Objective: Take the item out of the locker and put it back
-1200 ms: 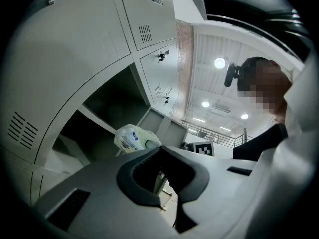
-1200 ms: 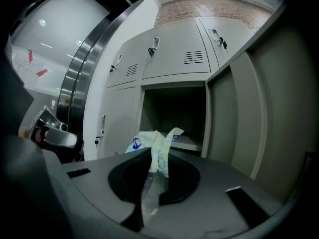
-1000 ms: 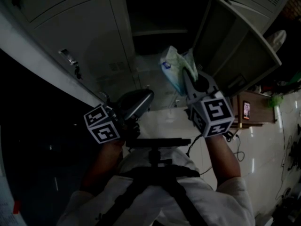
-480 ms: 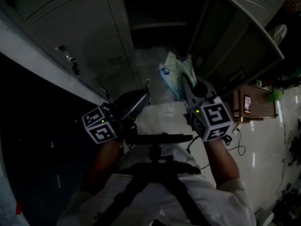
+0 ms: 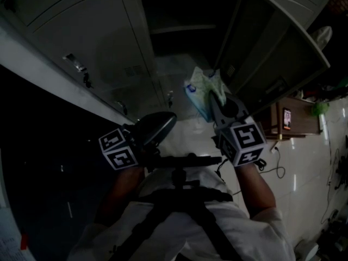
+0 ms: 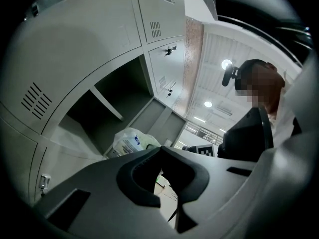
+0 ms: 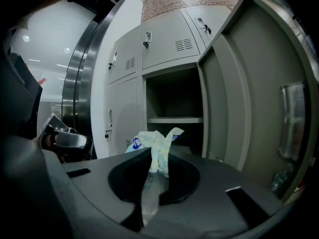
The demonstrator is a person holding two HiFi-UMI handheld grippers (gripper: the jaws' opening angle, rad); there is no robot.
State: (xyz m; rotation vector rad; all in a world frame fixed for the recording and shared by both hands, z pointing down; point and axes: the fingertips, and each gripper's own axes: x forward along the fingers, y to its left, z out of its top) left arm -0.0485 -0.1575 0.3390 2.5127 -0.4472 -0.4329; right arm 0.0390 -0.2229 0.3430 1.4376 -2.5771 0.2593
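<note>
1. Standing open, the locker (image 7: 172,96) had a dark interior crossed by one shelf (image 7: 174,119). Its door (image 7: 249,93) was swung out to the right of the opening.
2. Item held: the packet (image 7: 155,142), soft pale plastic with a blue patch of print. It was possibly a pack of tissues, though the dim light left that unsure. It hung in the air outside the locker, in front of the opening and below the shelf line, touching neither shelf nor door.
3. Holder: the right gripper (image 7: 153,158), in front of the locker's opening. Its jaws were closed tight on the crumpled upper end of the packet, with thin plastic film pinched between them and trailing down through the slit.
4. Idle tool: the left gripper (image 6: 159,150), held to the left of the locker's opening and tilted up towards it, well apart from the packet. Its jaws were pressed together at the tips with nothing between them.
5. Fittings: marker cubes, one on the right gripper (image 5: 244,140) and one on the left (image 5: 119,150), both on the near side, away from the locker.
6. Surroundings: closed lockers (image 7: 124,63) with vent slots, immediately left of the open locker.
7. Operator: a person in a white shirt (image 5: 255,227) with black harness straps (image 5: 179,205), facing the locker.
</note>
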